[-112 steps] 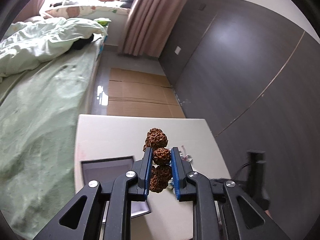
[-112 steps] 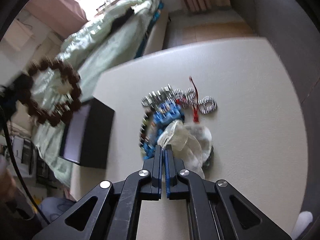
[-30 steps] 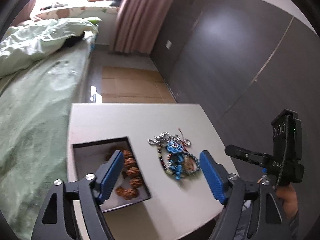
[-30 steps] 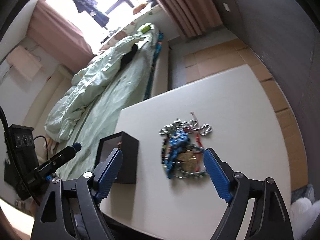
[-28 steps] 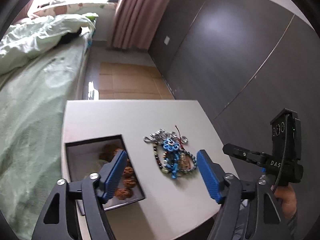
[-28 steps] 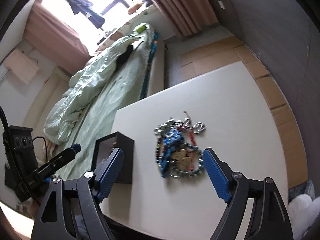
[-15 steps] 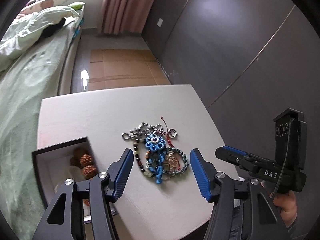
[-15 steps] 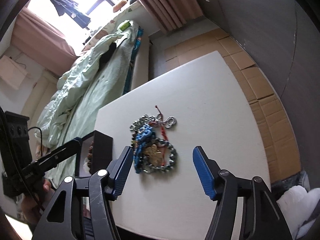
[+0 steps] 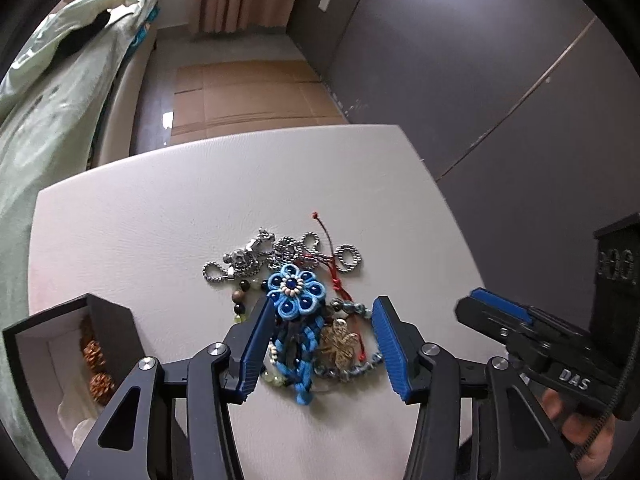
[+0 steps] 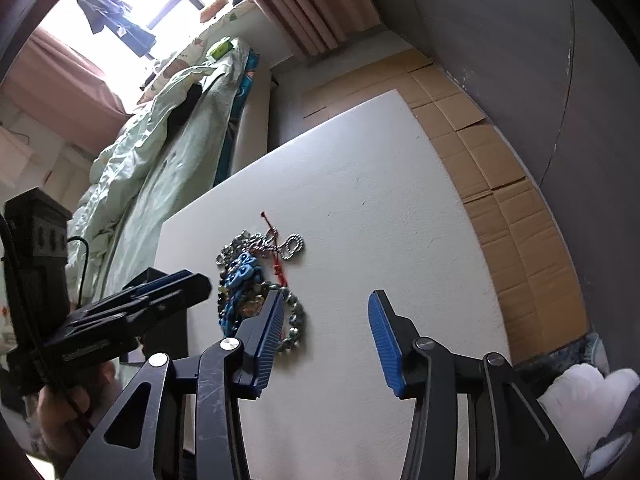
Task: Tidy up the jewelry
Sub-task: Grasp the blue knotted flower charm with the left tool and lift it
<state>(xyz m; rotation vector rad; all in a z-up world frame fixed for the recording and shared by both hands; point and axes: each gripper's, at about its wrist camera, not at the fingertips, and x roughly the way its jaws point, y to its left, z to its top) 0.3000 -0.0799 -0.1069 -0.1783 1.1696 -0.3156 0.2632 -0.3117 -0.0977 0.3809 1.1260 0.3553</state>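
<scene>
- Left wrist view: left gripper [image 9: 320, 338] jaws spread, have just been closing, straddling the jewelry pile [image 9: 304, 312] on the white table [image 9: 160, 220]; pads not pressing yet.
- Right gripper [image 10: 326, 334] jaws also apart, just been closing, nothing between them; pile sits beside its left pad.
- Risk: pieces are tangled, so pinching the blue flower tassel [image 9: 295, 290] likely drags the silver ball chain [image 9: 288, 254] and red cord [image 9: 326, 240] along, or scatters beads.
- Open black box [image 9: 68, 344] at left, brown seed-bead bracelet [image 9: 96, 368] inside.
</scene>
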